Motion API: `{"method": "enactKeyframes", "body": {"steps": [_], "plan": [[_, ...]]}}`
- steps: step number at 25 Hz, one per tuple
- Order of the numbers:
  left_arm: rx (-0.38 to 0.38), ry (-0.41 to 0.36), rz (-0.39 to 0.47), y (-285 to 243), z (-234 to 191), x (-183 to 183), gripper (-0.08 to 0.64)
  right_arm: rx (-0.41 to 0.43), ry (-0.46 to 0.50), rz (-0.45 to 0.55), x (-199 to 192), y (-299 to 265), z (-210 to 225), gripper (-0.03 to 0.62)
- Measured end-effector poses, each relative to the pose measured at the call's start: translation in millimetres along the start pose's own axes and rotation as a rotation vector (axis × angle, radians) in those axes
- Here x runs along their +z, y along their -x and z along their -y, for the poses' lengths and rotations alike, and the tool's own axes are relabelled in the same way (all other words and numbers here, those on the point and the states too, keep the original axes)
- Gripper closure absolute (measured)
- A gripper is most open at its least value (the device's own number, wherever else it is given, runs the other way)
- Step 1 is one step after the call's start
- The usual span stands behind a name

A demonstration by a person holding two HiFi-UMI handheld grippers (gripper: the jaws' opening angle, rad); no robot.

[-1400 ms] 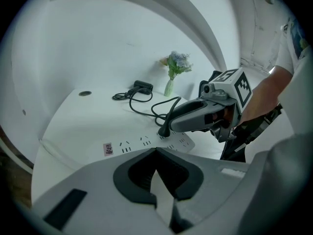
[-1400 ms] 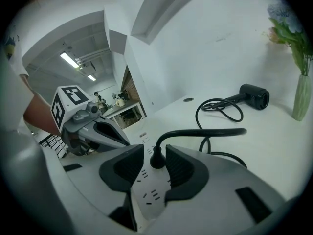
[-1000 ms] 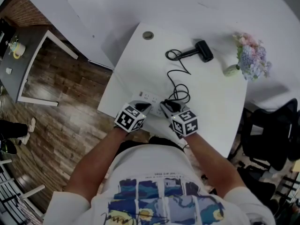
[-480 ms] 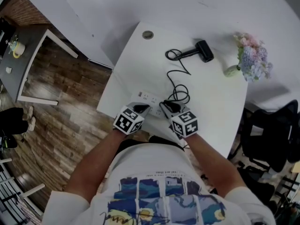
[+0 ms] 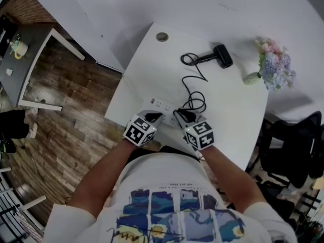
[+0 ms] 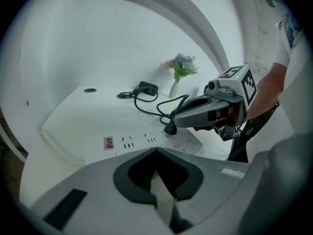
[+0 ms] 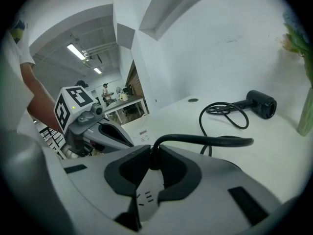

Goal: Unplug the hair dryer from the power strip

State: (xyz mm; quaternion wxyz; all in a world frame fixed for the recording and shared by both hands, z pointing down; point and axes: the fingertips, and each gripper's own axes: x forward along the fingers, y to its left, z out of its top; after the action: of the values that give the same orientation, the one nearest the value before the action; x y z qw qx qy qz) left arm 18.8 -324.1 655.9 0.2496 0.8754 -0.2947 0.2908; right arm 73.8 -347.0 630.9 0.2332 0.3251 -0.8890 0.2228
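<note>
From above, the white table point(image 5: 152, 70) fills the middle of the frame, with the power strip point(image 5: 161, 105) at its lower edge. The left gripper point(image 5: 153, 117) rests its tips on the strip, and the right gripper point(image 5: 183, 114) sits just beside it. The hair dryer point(image 5: 221, 55) lies well apart at upper right, its cord point(image 5: 191, 82) looping down to the strip. At the right edge a small vase point(image 5: 250, 77) holds blue and pink flowers point(image 5: 274, 65). In the left gripper view, its jaws are pressed together at the bottom, over the strip's near edge. Just right of centre the black plug point(image 6: 169, 129) sits in a socket, under the right gripper's tips. In the right gripper view, the jaws have just been closing and pinch the plug at lower centre, and the cord arcs away to the right.
</note>
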Motion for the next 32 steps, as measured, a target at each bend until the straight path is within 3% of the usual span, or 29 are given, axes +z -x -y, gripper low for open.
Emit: {"method": "enactKeyframes", "body": {"steps": [9, 19, 25, 32], "plan": [[0.020, -0.033, 0.002, 0.0, -0.8, -1.3, 0.558, -0.017, 0.011, -0.005, 1.9, 1.8, -2.5, 0.546], [0.013, -0.018, -0.011, -0.6, -0.8, -3.5, 0.558, -0.046, 0.070, -0.011, 3.2, 4.9, -6.4, 0.549], [0.005, -0.018, -0.005, 1.7, -0.6, -2.7, 0.558, -0.030, 0.118, 0.066, 45.3, 15.3, -15.6, 0.546], [-0.002, -0.010, 0.005, 0.8, -0.1, -1.2, 0.558, 0.008, 0.092, 0.083, 60.1, 26.6, -16.8, 0.545]]}}
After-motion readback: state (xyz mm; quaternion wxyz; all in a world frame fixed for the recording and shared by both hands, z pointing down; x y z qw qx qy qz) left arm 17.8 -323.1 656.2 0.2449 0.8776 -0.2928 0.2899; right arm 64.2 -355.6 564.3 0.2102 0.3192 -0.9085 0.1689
